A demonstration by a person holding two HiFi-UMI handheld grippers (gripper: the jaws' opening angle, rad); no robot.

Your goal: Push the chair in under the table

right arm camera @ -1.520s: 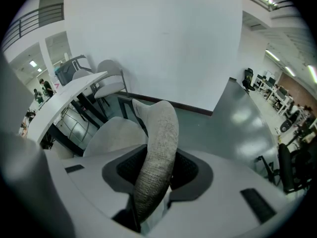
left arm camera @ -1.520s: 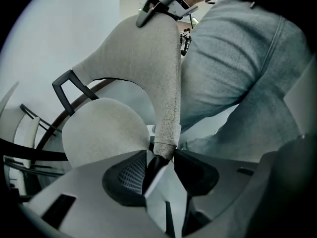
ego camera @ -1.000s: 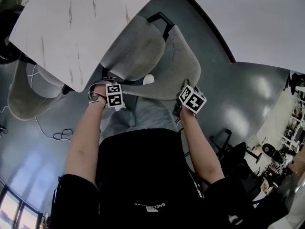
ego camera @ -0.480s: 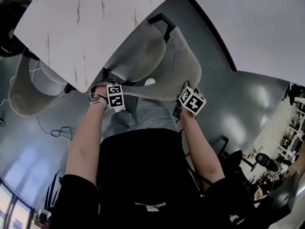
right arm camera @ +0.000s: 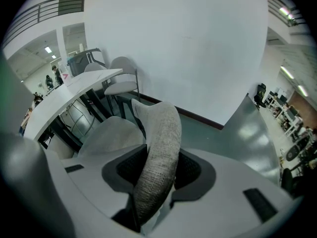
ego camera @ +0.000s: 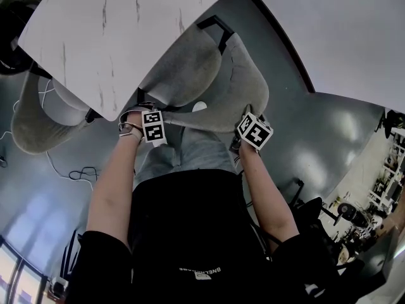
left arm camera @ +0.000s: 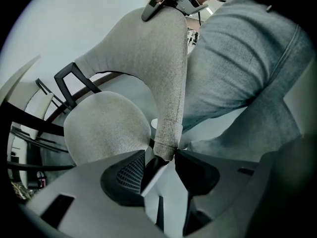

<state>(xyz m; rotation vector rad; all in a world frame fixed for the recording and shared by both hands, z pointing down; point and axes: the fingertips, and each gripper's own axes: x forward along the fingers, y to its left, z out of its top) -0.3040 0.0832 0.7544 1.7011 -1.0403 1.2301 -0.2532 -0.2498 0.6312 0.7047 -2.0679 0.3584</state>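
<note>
Head view: grey fabric chair (ego camera: 243, 90) stands at the near corner of the white table (ego camera: 114, 24). Its seat (ego camera: 180, 68) lies partly beneath the table's near edge, and the curved backrest is clear of that edge, toward the person.

- Left gripper (ego camera: 150, 120) is at the backrest's left end and right gripper (ego camera: 252, 126) at its right end. From above the marker cubes cover both sets of jaws, so the grip cannot be read in this view.
- A second chair (ego camera: 35, 122) sits at the table's left edge, half covered by the top.
- A cable (ego camera: 76, 173) lies on the grey floor (ego camera: 316, 144).

Left gripper view: shows what the head view hides. The jaws stand at a narrow gap with the backrest's lower end pinched between the pads, fabric touching both sides. The seat is at left and the person's leg (left arm camera: 237, 68) in jeans at right, just beside the backrest. The other gripper shows at the backrest's far top, cut off by the frame.

Right gripper view: jaws clamped on the backrest's rim, which runs up between the pads and covers part of each. The table's underside and legs show at left, which the head view does not give, and a white wall (right arm camera: 188, 43) stands behind. The chair's legs show in no view beyond a black frame piece. The background figures at far left are too small to make out.
</note>
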